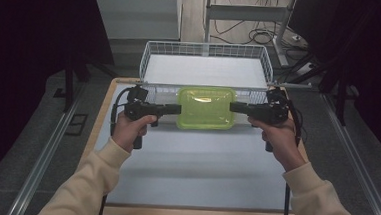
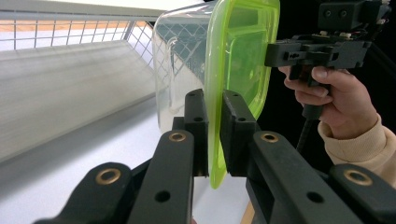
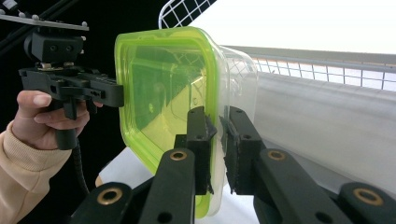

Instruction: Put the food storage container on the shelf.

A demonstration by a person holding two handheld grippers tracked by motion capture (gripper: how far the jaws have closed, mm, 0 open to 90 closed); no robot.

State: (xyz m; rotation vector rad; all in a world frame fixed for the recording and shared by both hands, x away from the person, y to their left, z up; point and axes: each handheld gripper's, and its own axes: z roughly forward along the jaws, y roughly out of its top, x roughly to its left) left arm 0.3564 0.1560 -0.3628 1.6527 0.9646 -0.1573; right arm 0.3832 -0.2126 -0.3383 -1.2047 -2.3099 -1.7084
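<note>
A clear plastic container with a lime-green lid (image 1: 206, 107) hangs just in front of the wire basket, held from both sides. My left gripper (image 1: 180, 109) is shut on the lid's left rim. My right gripper (image 1: 231, 107) is shut on the right rim. In the left gripper view the jaws (image 2: 215, 100) pinch the green lid edge (image 2: 243, 56), with the right gripper (image 2: 299, 53) clamped on the far side. In the right gripper view the jaws (image 3: 218, 116) close on the rim of the container (image 3: 159, 84), and the left gripper (image 3: 93, 91) grips the opposite edge.
A white wire basket (image 1: 207, 49) with a white floor stands at the back of the table, right behind the container. A white mat (image 1: 195, 158) on a wooden board covers the table in front. Dark floor and metal rails (image 1: 45, 153) flank the table.
</note>
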